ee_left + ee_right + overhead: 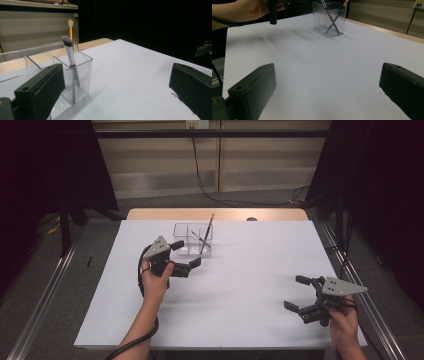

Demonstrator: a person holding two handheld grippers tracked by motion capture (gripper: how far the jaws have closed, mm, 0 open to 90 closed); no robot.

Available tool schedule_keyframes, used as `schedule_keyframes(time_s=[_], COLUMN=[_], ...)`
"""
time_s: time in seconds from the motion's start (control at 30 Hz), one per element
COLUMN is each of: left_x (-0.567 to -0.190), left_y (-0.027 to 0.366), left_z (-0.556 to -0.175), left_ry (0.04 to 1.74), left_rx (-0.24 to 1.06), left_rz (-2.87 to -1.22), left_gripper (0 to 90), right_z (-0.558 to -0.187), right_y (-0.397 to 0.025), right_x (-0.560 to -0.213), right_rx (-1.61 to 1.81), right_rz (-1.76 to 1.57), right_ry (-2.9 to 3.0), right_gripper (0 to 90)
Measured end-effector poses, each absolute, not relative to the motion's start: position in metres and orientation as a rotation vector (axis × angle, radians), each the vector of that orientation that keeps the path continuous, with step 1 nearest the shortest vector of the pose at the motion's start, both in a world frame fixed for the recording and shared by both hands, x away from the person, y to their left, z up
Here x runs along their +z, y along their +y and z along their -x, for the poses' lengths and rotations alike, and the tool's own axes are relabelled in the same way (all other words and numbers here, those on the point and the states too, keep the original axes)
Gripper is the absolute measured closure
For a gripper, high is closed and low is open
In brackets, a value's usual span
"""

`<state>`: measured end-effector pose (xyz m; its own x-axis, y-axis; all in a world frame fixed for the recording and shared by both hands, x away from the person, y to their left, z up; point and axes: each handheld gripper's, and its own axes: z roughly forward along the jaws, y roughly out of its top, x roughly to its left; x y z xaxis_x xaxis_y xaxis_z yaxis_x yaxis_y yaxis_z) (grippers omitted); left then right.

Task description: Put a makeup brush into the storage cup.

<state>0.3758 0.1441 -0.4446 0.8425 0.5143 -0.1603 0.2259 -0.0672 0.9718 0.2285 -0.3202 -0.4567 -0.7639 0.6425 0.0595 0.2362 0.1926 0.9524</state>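
A clear plastic box with small compartments [193,239] stands near the far edge of the white table [240,285]. Two makeup brushes lean crossed in one compartment: a grey-tipped silver brush [70,58] and an orange-handled brush [70,30] partly hidden behind it. The left gripper [186,254] sits just beside the box, jaws wide apart and empty. The right gripper [298,293] rests near the right edge, jaws apart too, well away from the box.

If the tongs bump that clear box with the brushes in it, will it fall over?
Probably it slides or tips easily: the clear box looks thin-walled and light. The two brushes lean well above its rim, so they may rattle or topple it. The open left tongs are close.
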Motion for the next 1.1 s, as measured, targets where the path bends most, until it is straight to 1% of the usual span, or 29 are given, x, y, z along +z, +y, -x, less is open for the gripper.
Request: schedule_keyframes(time_s=[0.3,1.1], left_x=[-0.449,-0.451], left_y=[0.151,0.165], left_z=[-0.370,-0.353], left_ry=[0.591,0.549], left_rx=[0.250,0.245], left_rz=[-1.639,-1.681], left_gripper=[0.1,0.4], right_z=[-0.228,-0.229], right_y=[-0.321,-0.322], right_x=[-0.456,-0.456], right_rx=[1.595,1.585], right_rz=[-0.824,-0.829], right_ry=[2.119,2.116], right_gripper=[0.7,0.7])
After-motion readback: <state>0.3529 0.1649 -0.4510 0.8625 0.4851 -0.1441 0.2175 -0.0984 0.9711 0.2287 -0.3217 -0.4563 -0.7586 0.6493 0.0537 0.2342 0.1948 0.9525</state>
